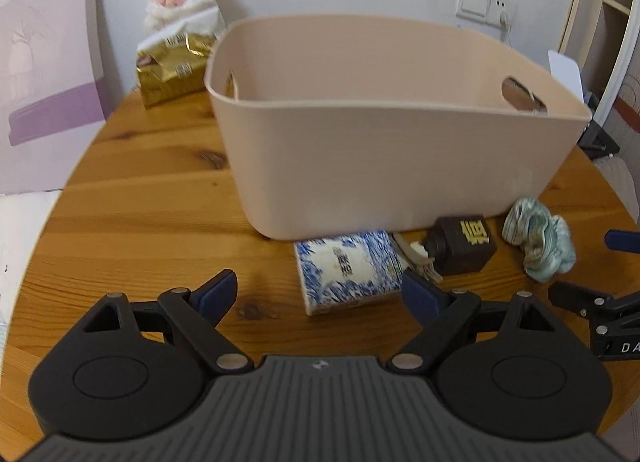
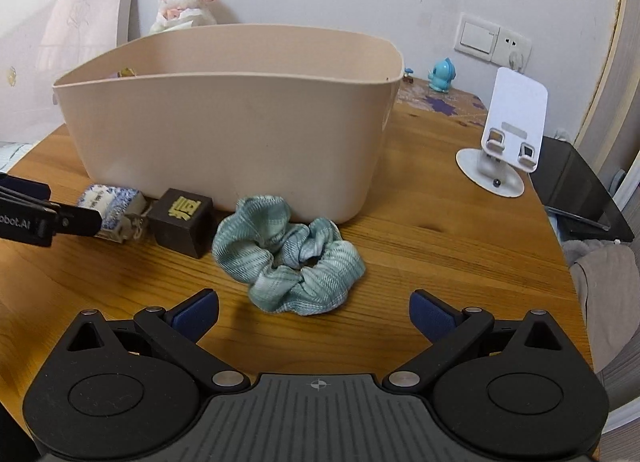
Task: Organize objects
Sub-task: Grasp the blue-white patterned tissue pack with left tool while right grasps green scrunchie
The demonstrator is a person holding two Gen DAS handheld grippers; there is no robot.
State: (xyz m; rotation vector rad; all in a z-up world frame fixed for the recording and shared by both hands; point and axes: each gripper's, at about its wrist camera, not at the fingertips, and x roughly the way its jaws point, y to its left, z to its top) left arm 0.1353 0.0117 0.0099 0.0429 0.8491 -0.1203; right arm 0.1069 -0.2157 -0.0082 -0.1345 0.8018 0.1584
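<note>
Beige plastic storage basket (image 1: 360, 150) with cut-out handles stands upright on the round wooden table (image 1: 140, 198), its long axis running left to right across both views and its open mouth facing up; it serves as the landmark for everything else. Little of its inside shows, so whether anything has gone in I cannot tell, but three small things lie outside its front wall, so the sorting looks to be at or near its start. Against the front wall toward the basket's right end lies the crumpled teal fabric scrunchie (image 2: 288, 258), touching or just beside the wall and flat on the table. Left of it, also just in front of the wall, sits the blue-and-white patterned box (image 1: 346, 272), its long axis running slantwise away from the wall. Between those two stands the dark brown cube with a gold character (image 1: 466, 244), close to the wall. The left gripper (image 1: 320, 294) hovers before the patterned box with its jaws spread wide and nothing between them; the right gripper (image 2: 314, 312) hangs in front of the scrunchie, likewise spread wide and empty.
</note>
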